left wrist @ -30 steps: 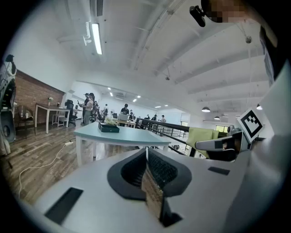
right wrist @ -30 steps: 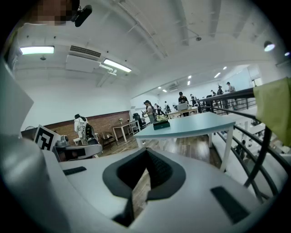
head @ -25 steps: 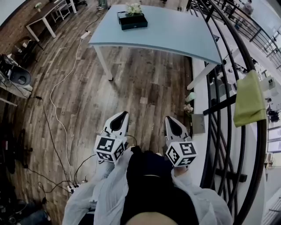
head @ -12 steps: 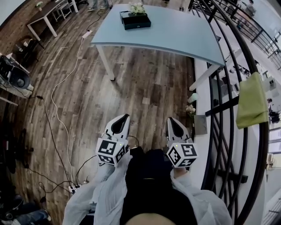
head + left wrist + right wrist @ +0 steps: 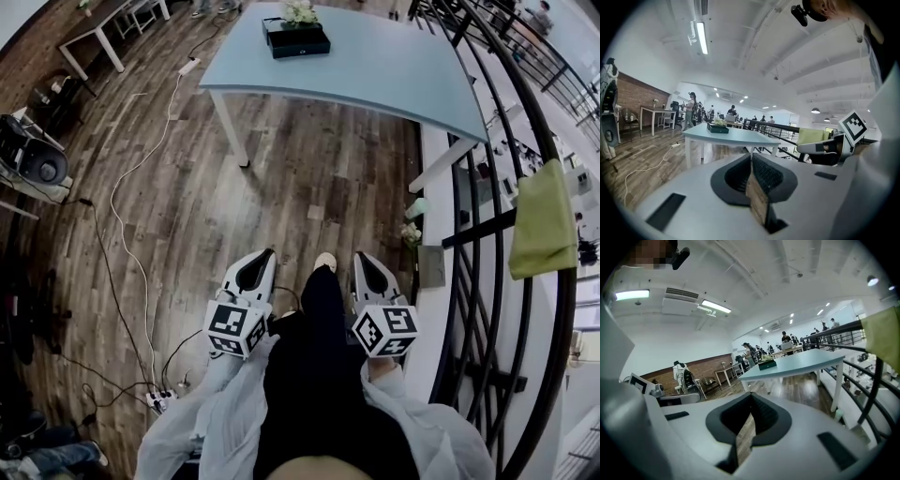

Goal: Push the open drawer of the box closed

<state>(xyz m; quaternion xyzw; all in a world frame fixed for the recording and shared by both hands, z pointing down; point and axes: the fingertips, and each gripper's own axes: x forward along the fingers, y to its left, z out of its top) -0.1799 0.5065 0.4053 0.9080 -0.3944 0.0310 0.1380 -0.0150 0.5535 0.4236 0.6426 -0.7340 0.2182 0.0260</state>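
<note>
Both grippers clenched and empty, well away from the box

In the lower middle of the head view, the left gripper (image 5: 263, 256) and the right gripper (image 5: 362, 259) flank the person's dark leg (image 5: 321, 319), each with its jaws pressed together on nothing. The dark box (image 5: 295, 39) sits on the pale blue table (image 5: 394, 75) at the top of the frame; its drawer is too small to make out.

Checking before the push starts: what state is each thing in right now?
Left gripper: jaws together, empty.
Right gripper: jaws together, empty.
Box: on the table, untouched; too small to tell whether it is open or closed.
Green cloth: draped over the railing.
</note>
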